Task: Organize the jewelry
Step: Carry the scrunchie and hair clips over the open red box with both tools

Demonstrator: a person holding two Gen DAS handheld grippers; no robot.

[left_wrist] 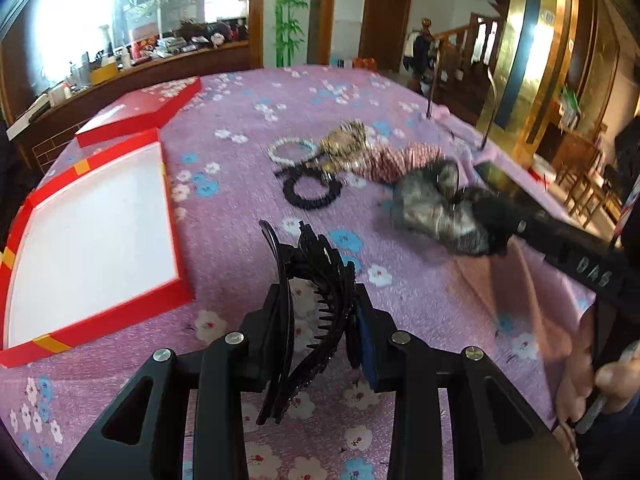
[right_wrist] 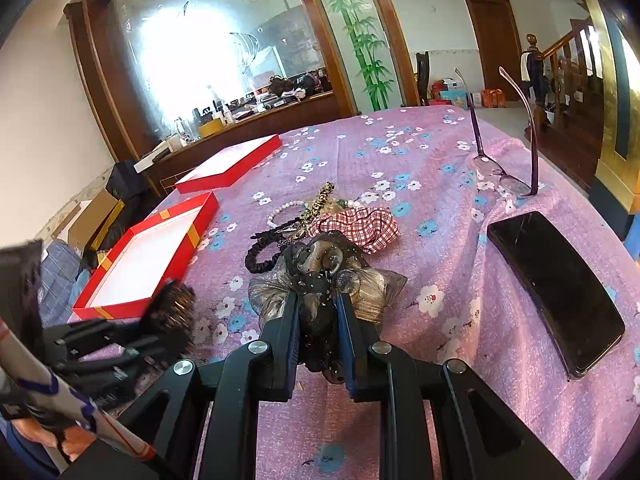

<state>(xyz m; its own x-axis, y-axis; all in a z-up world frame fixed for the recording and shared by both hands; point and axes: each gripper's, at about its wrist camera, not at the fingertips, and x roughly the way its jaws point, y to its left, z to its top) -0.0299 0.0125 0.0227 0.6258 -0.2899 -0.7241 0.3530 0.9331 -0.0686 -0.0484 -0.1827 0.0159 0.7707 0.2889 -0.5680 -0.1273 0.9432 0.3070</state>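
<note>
Left gripper (left_wrist: 320,312): clamped on black claw clip (left_wrist: 316,280), lower centre; stiff, light, teeth snag.
Right gripper (right_wrist: 318,320): clamped on gauzy hair bow (right_wrist: 320,276), centre; soft, take by its knot.
Red box (left_wrist: 96,240): open, left edge of the frame.
Remaining pile (left_wrist: 320,160): scrunchies, bead bracelet, upper centre on the tabletop (left_wrist: 240,120).

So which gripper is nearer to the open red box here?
Left. The left gripper, holding a black hair clip, sits just beside the red box. The right gripper, shut on a grey hair bow, is farther off, by the jewelry pile.
</note>
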